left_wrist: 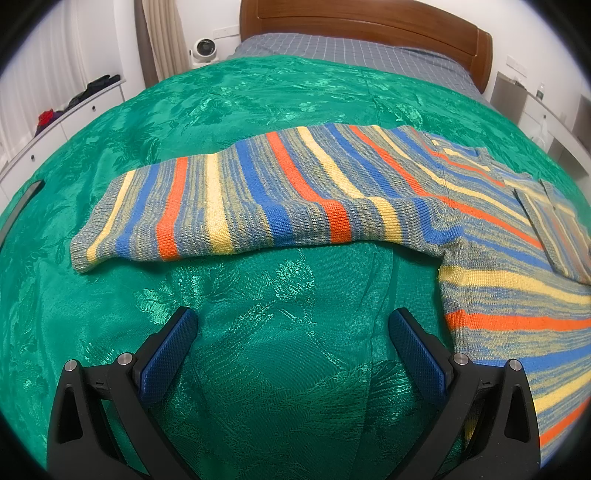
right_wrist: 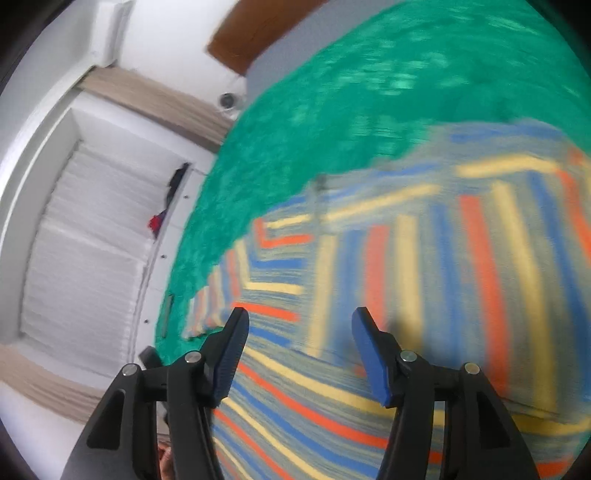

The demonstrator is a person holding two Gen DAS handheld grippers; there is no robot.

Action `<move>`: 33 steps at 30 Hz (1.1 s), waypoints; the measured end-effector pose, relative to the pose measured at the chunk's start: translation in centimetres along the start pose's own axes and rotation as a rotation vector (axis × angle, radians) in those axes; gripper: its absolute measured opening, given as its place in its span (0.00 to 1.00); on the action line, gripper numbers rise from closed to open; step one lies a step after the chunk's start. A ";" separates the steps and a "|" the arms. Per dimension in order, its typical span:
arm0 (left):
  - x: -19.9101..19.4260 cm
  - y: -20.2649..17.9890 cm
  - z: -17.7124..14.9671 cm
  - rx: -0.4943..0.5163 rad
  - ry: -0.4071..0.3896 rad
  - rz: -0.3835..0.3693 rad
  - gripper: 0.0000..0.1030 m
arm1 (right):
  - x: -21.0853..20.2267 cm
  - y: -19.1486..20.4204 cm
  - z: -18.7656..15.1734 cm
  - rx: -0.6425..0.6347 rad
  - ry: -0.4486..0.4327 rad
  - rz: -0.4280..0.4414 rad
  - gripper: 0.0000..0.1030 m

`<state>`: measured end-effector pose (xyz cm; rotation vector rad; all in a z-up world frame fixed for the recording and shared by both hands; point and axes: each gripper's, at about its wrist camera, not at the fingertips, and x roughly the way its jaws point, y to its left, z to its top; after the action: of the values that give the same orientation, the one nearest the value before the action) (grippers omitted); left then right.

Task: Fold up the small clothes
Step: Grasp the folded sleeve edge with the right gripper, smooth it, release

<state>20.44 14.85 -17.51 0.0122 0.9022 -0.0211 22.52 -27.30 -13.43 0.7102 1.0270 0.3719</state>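
A small knitted sweater [left_wrist: 303, 192] with blue, orange and yellow stripes lies flat on the green bedspread [left_wrist: 258, 92]. One sleeve stretches out to the left; the body runs off to the right. My left gripper [left_wrist: 293, 332] is open and empty, just above the bedspread, short of the sleeve and left of the body hem. In the blurred right wrist view the sweater [right_wrist: 424, 266] fills the frame, and my right gripper [right_wrist: 299, 321] is open and empty above it.
A wooden headboard [left_wrist: 369, 22] and grey checked sheet [left_wrist: 351, 51] lie at the far end of the bed. A white fan [left_wrist: 203, 50] and a white dresser [left_wrist: 55, 122] with clothes on top stand at the left. A white cabinet [left_wrist: 535, 110] stands at the right.
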 end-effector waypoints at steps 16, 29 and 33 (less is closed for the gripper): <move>0.0 0.0 0.0 0.000 0.000 0.000 1.00 | -7.4 -5.7 -0.1 -0.031 -0.107 -0.426 0.44; 0.0 0.0 0.0 0.000 0.000 0.000 1.00 | -5.3 -8.4 0.0 -0.030 -0.097 -0.578 0.06; 0.0 0.0 0.0 0.000 0.000 0.000 1.00 | -6.1 -8.9 -0.2 -0.018 -0.131 -0.597 0.07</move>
<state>20.44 14.85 -17.52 0.0124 0.9022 -0.0211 19.02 -37.22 -15.72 0.3779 1.0562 -0.1814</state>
